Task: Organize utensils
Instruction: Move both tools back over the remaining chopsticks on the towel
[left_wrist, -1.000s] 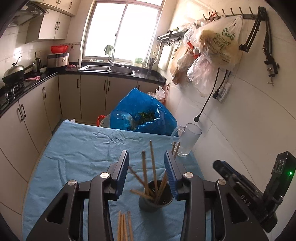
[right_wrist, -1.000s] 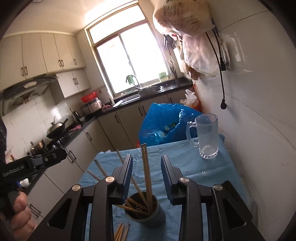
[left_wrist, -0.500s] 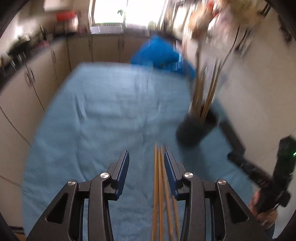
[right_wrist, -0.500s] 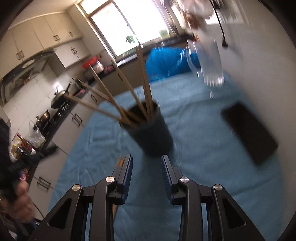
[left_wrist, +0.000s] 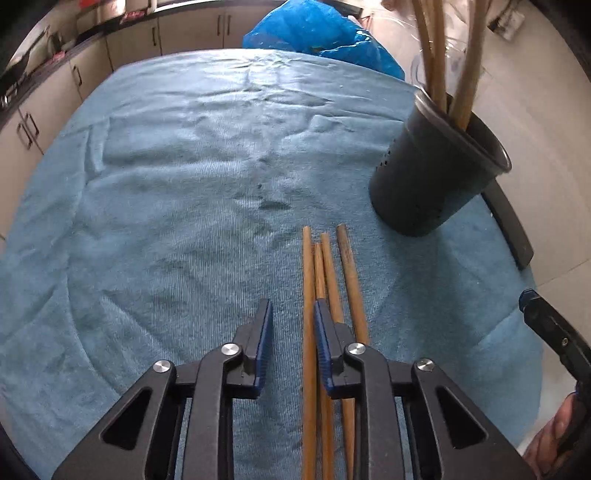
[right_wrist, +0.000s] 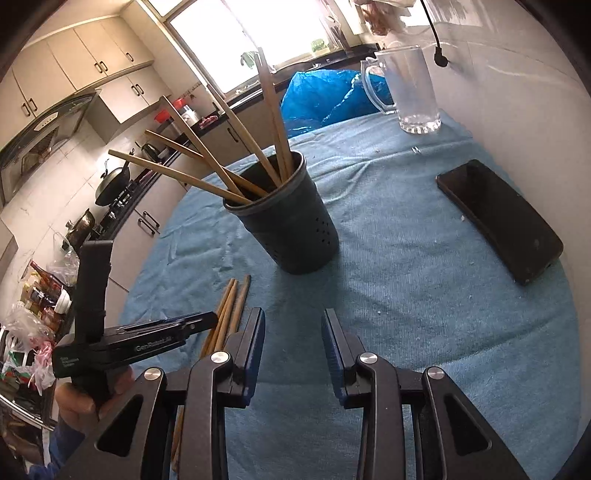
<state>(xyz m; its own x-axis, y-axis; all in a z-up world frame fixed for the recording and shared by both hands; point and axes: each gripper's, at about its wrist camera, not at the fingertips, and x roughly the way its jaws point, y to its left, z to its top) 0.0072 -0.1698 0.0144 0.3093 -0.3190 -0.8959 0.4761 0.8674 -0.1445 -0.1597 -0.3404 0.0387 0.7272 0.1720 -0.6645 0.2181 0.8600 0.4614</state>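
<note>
Several loose wooden chopsticks (left_wrist: 325, 273) lie side by side on the blue cloth (left_wrist: 166, 184), pointing away from me. My left gripper (left_wrist: 291, 321) is low over their near part and its jaws are closing. The leftmost chopstick lies between them against the right pad; the left pad is clear of it, and the other sticks pass under the right finger. The black holder (left_wrist: 436, 184) with several upright chopsticks stands to the far right. In the right wrist view the holder (right_wrist: 291, 229) is ahead of my right gripper (right_wrist: 291, 321), which is open with nothing in it.
A black phone (right_wrist: 498, 218) lies on the cloth to the right, near the wall. A glass jug (right_wrist: 410, 92) stands at the far right corner, and a blue plastic bag (right_wrist: 325, 96) rises behind the table. Kitchen counters run along the left.
Both grippers have come down toward the table and tilted downward. The left one now sits over the loose chopsticks with narrower jaws. The right one's jaw gap looks the same.
</note>
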